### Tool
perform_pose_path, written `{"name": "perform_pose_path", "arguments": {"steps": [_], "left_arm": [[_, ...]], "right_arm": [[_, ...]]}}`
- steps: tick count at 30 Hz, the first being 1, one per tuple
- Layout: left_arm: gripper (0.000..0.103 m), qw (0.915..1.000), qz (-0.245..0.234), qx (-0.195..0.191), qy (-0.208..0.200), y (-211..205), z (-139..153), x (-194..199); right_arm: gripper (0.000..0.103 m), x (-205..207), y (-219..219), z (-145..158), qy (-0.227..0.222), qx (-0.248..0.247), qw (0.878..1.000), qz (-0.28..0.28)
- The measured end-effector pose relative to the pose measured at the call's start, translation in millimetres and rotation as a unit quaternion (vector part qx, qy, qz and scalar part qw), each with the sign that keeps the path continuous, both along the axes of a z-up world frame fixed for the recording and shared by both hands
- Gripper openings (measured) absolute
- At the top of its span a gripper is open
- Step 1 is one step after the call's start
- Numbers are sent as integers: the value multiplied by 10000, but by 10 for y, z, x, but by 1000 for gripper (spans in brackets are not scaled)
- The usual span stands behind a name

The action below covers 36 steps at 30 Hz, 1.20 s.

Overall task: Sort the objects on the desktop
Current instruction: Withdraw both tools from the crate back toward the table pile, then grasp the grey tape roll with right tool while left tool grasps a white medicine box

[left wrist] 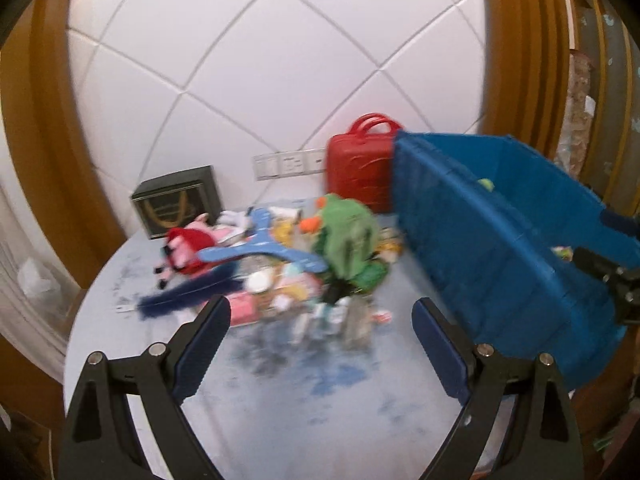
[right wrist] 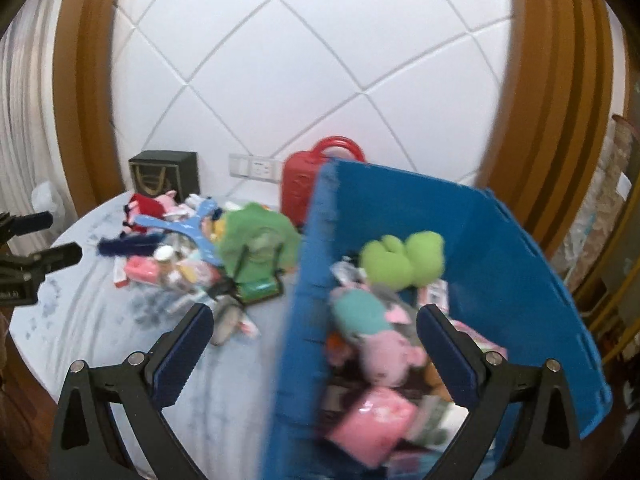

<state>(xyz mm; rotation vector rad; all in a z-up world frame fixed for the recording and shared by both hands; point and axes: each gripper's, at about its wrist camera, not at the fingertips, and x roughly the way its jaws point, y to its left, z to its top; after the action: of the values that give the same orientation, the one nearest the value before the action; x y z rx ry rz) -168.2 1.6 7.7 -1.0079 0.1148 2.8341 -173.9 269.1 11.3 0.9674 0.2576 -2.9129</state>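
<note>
Both grippers — left gripper (left wrist: 322,344) and right gripper (right wrist: 314,356) — hover with fingers released and empty above the worktop (left wrist: 248,400). Toys lie heaped beside the blue bin (right wrist: 516,248); best approach slowly, single out one item — then clamp.

The left gripper (left wrist: 322,330) points down at an angle, jaws spread wide with nothing between them. The right gripper (right wrist: 314,338) is tilted likewise, also wide open.
</note>
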Motion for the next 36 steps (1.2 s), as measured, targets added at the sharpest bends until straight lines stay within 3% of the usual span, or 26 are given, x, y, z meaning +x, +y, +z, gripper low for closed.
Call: {"name": "perform_pose_path", "arguments": {"steps": [7,14,22,29,33,36], "left_arm": [[93,9995,257,-71,-148,-646,-286,69],[93,9970,723,38,-275,-968,-550,86],[93,9881,1376,37,-690,-1245,-862,-5],[93,9697,2155,-82,-1150,-1902,-1244,-28],[93,9637,2274,0,-1399,-2178,-1501,-155],[93,9646,2093,110,-1603,-2301,-1734,-359]], "right_arm": [[103,-20,-897,-173,-192,59,9988,455],[103,-205,-1316,-417,-432,129,9948,916],[103,-667,-1327,-818,-884,-182,9893,1150],[103,-1034,-1226,-1295,-1374,-446,9835,1091],[103,-1202,-1194,-1510,-1582,-386,9826,896],[103,-1311,-1139,-1648,-1697,-502,9824,598]]}}
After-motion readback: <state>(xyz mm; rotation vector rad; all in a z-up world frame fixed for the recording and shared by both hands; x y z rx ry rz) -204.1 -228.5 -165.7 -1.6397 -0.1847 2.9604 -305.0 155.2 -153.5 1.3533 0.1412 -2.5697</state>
